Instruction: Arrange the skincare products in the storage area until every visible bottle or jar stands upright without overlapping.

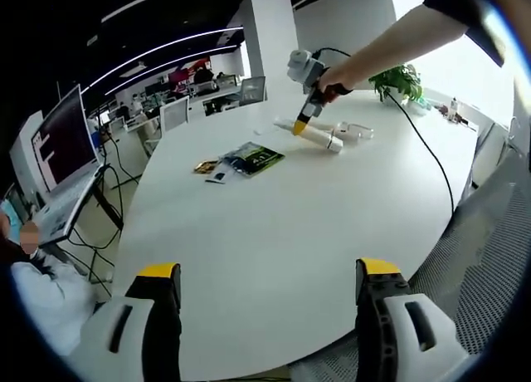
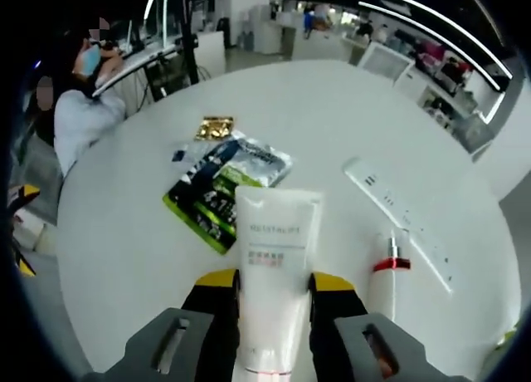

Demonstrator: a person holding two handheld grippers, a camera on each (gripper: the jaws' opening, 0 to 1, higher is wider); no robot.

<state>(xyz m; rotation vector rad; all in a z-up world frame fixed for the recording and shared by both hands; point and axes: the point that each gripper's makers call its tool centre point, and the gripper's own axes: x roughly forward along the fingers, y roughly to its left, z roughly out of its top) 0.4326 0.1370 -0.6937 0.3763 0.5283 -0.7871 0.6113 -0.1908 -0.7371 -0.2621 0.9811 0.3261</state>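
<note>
Jaws of the right hand-held gripper (image 2: 272, 303) clamped a white soft plastic tube (image 2: 274, 266) lying on the white worktop (image 2: 124, 249). It looked light and squashy, best held mid-body. Left hand-held gripper (image 1: 270, 286) hovered, jaws apart, holding nothing.

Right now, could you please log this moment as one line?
right gripper: shut on white plastic tube | left gripper: open | white round table
</note>
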